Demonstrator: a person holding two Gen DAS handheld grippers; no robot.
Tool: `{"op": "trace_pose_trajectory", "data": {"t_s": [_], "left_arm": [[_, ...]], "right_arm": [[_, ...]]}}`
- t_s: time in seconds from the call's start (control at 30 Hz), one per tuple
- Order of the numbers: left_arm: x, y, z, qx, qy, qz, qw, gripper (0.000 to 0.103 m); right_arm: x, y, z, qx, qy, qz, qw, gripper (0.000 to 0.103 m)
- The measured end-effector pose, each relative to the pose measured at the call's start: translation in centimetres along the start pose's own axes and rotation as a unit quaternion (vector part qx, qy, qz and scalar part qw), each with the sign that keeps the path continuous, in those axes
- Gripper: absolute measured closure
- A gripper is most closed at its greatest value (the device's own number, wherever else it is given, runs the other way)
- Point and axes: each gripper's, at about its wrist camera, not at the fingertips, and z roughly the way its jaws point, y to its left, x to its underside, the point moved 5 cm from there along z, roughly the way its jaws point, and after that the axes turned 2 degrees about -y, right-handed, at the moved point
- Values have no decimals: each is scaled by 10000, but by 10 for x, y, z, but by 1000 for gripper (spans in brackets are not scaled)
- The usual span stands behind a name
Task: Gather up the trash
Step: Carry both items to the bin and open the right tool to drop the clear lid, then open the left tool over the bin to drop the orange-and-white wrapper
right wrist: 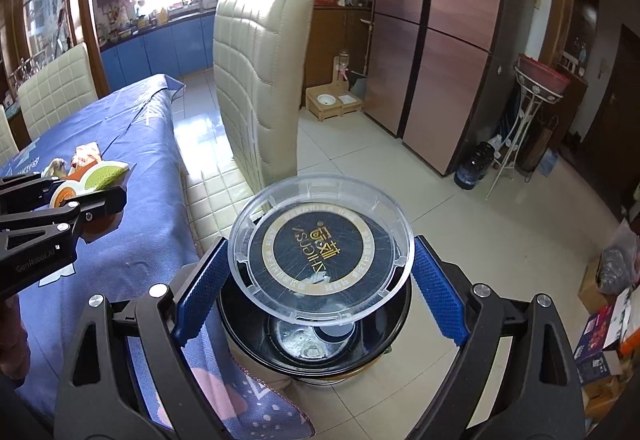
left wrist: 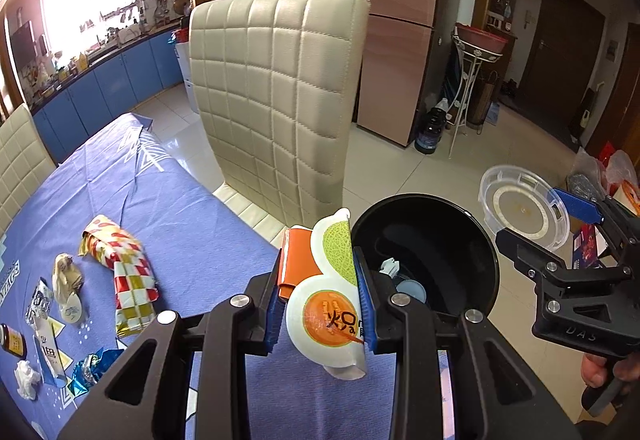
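The bin (left wrist: 426,252) holds scraps. Above it, the spread right gripper (right wrist: 320,272) clasps a clear lid (right wrist: 320,246); beside it, the left gripper (left wrist: 322,298) pinches a wrapper (left wrist: 332,292).

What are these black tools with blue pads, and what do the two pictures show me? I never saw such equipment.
They are hand-held grippers, one in each of a person's hands, each with a camera looking along its fingers. The left camera shows the left gripper shut on a melon-print wrapper, beside a black trash bin. The right camera shows the right gripper holding a clear plastic lid between wide-set jaws, above that bin. On the blue tablecloth more trash lies: a checkered wrapper, a crumpled tissue, small packets.
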Motion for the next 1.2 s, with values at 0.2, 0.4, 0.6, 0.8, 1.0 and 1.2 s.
{"op": "trace_pose_trajectory", "data": {"t_s": [0.2, 0.4, 0.6, 0.8, 1.0, 1.2], "left_arm": [[-4, -13, 2, 116, -12, 79, 9999, 73], [-3, -23, 3, 186, -4, 199, 9996, 73], [-3, -25, 3, 212, 14, 254, 9995, 73], [-3, -31, 4, 258, 14, 279, 9993, 73], [-5, -40, 7, 345, 27, 330, 9989, 73], [-7, -51, 10, 430, 48, 397, 9983, 73]], "right_arm": [[4, -10, -7, 148, -41, 86, 9998, 14], [7, -18, -9, 65, -33, 272, 9996, 14], [8, -23, -12, -129, -112, 578, 9982, 6], [9, -27, -14, 7, -93, 594, 9982, 6], [11, -32, -14, 75, -49, 609, 9981, 6], [15, -36, -15, 105, -12, 602, 9981, 6]]}}
